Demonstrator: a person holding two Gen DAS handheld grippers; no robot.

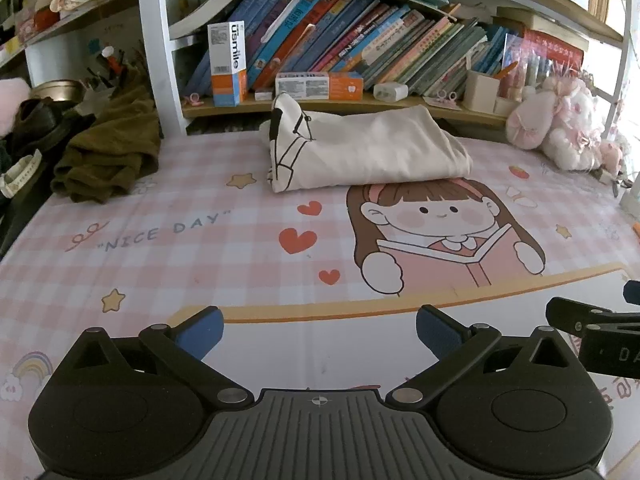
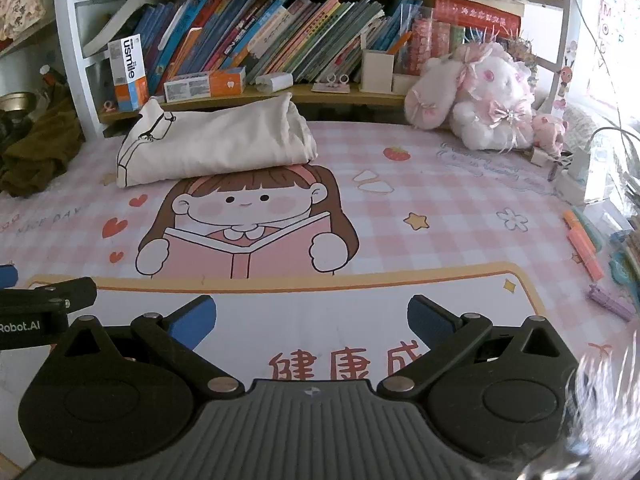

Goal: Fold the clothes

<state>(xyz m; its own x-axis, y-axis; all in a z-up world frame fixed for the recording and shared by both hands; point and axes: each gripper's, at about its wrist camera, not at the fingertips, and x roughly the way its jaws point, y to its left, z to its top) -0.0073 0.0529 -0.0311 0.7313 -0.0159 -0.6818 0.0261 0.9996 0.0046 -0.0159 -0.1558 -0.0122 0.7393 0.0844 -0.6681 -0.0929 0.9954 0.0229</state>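
A cream garment with black line print (image 1: pixel 360 148) lies folded in a thick bundle at the back of the desk mat, below the bookshelf; the right wrist view shows it (image 2: pixel 216 144) at upper left. My left gripper (image 1: pixel 319 330) hovers open over the mat's near part, well short of the bundle, with nothing between its blue pads. My right gripper (image 2: pixel 312 320) is open too and holds nothing, beside the left one. An olive-brown garment (image 1: pixel 112 152) lies crumpled at the mat's left edge.
A pink checked desk mat (image 1: pixel 200 248) with a cartoon girl covers the desk. A bookshelf (image 1: pixel 340 52) runs along the back. Pink plush toys (image 2: pixel 480 96) sit at back right. Markers and pens (image 2: pixel 588 248) lie at the right edge. Dark clutter (image 1: pixel 28 128) stands left.
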